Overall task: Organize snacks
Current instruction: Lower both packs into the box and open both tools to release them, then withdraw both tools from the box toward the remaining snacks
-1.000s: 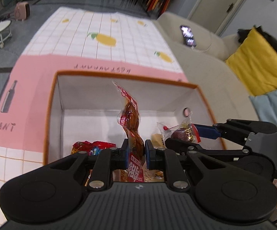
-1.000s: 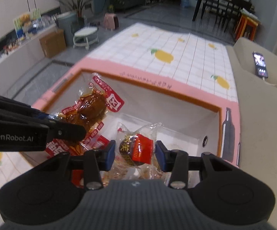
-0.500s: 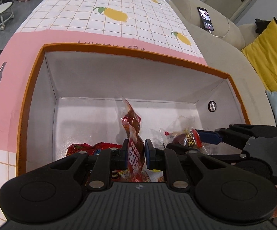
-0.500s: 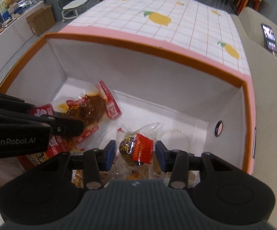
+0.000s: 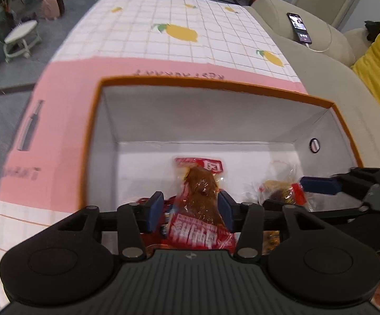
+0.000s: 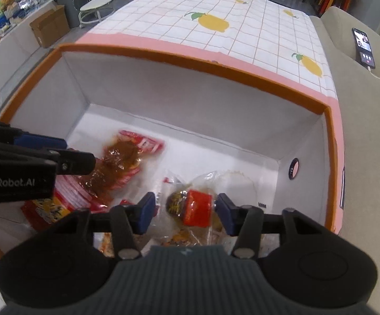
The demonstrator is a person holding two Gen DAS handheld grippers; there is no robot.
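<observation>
Now two sets of tongs sit over one orange-rimmed box (image 6: 190,63) of snacks.

Left tongs (image 5: 190,210) are spread wide, both blue pads clear of the red-printed meat packet (image 5: 199,199) lying between them on the box floor. Right tongs (image 6: 184,210) are also wide, with gaps on both sides of the clear-wrapped snack with a red label (image 6: 190,206) resting in the box. One more red-and-yellow packet (image 6: 45,210) lies at the box's left side; other wrappers underneath are too jumbled to count. Beyond, the worktop (image 6: 216,23) wears a lemon-print cloth, and one phone (image 6: 363,47) lies on the sofa.
</observation>
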